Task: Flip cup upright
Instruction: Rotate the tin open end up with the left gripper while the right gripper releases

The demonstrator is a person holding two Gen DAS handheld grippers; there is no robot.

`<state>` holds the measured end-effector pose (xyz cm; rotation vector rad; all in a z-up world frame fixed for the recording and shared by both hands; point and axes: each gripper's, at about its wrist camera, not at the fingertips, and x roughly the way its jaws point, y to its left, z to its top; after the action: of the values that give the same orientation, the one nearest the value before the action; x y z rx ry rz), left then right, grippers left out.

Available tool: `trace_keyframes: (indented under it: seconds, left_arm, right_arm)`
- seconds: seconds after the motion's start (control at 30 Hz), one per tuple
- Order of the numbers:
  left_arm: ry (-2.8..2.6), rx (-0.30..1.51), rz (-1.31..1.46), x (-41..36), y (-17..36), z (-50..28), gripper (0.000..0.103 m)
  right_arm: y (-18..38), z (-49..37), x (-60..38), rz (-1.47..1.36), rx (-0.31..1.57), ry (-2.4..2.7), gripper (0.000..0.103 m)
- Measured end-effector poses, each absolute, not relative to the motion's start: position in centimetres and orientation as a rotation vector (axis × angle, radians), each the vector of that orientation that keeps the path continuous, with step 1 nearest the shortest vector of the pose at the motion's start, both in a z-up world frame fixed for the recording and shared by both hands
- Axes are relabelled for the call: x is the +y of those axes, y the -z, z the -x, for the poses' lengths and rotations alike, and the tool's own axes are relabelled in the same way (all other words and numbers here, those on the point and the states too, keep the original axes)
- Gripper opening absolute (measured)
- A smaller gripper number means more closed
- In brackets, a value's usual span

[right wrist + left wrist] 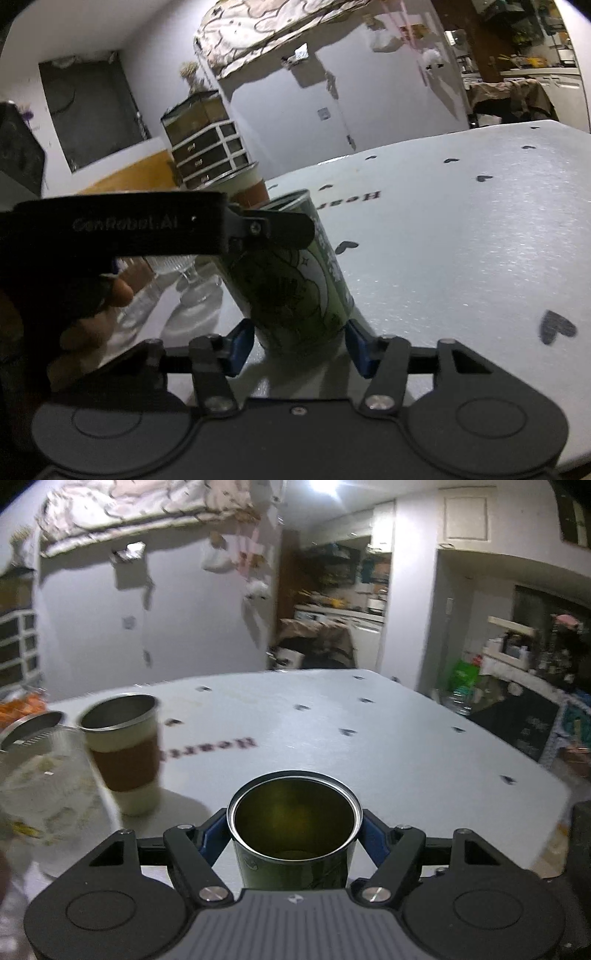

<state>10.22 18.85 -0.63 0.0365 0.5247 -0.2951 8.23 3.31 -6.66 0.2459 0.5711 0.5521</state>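
In the left wrist view, the left gripper (pixel 294 829) is closed on a green metal cup with a printed cartoon wrap (pixel 293 834), its blue pads pressed to either side just below the rim. The cup stands mouth-up, its dark inside showing, above a white desk dotted with small dark hearts (pixel 388 746). To the left on the desk stands a steel-rimmed cream tumbler with a brown sleeve (pixel 125 753), and just beside it, at the frame's edge, a clear ribbed glass vessel (pixel 40 775), blurred. In the right wrist view, the same green cup (pixel 295 280) sits with its base on or very near the desk (pixel 461 258), leaning a little. The left gripper (pixel 266 229) clasps it near the top from the left. The right gripper (pixel 299 345) is spread open, its blue pads flanking the cup's base; whether they touch it cannot be told.
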Motion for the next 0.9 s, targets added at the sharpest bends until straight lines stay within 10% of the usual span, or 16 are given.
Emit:
trace_keyframes:
  seconds: [0.9]
  left_arm:
    - [0.109, 0.398, -0.119, 19.5, 2.3, -12.9, 0.080]
  right_arm:
    - [6.6, -9.5, 6.8, -0.145, 0.529, -0.504, 0.046]
